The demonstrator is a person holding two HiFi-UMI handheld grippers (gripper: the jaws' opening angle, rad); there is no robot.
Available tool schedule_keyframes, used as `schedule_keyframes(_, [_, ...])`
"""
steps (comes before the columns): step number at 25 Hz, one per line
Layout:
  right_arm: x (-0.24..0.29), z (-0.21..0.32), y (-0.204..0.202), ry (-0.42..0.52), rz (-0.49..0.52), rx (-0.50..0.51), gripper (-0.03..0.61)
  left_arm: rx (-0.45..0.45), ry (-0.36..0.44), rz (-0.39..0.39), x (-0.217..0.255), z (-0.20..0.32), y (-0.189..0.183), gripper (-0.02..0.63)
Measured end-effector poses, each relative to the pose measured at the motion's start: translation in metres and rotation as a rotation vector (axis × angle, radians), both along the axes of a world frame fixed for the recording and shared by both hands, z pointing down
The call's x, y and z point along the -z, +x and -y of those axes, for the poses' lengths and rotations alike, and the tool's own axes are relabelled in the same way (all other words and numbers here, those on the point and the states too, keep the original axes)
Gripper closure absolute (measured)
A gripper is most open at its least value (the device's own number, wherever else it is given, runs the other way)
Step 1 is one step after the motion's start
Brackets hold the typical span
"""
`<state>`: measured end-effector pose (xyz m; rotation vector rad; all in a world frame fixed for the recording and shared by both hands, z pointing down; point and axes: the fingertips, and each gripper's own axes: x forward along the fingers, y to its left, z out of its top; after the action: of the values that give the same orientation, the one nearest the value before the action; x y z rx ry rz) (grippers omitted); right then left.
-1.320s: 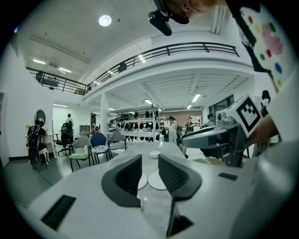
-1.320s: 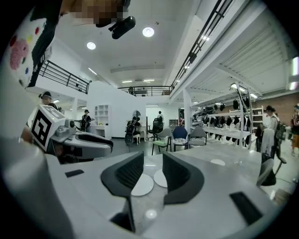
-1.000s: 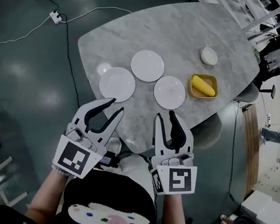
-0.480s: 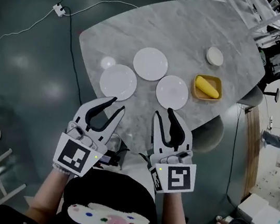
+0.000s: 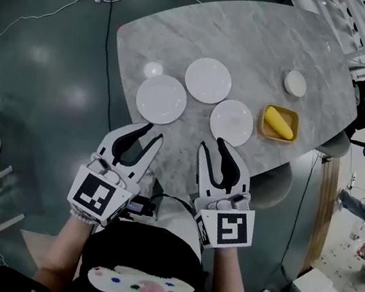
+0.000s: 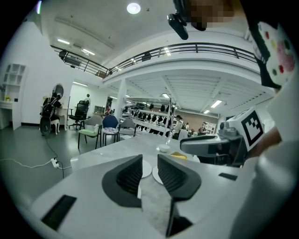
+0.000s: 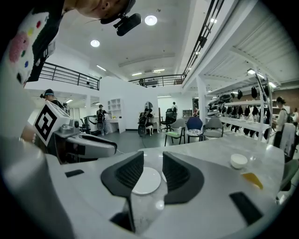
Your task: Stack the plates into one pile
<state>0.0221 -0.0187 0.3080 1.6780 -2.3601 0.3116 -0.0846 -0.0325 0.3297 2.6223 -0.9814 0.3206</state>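
plates point(image 5: 161, 99) lie untouched; left gripper point(image 5: 151, 132) and right gripper point(image 5: 213, 144) part-open, empty.

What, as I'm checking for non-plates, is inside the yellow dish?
One long yellow item, maybe food, lies in the yellow dish. The dish's floor beneath it is covered.

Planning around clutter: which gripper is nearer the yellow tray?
Right. The right gripper is at the table's near edge, down and left of the yellow tray in the head view. The left gripper is farther left, just short of the left plate.
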Motion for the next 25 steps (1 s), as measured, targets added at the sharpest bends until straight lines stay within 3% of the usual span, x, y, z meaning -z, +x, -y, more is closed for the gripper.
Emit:
schedule_keyframes(11, [-0.025, 0.006, -0.015, -0.047, 0.018, 0.095, 0.468, 0.134, -0.180, -0.097, -0.042, -0.005, -0.015, 0.514])
schedule_keyframes(25, [-0.060, 0.014, -0.015, -0.097, 0.005, 0.115, 0.465, 0.309, -0.407, -0.246, -0.105, 0.002, -0.031, 0.497])
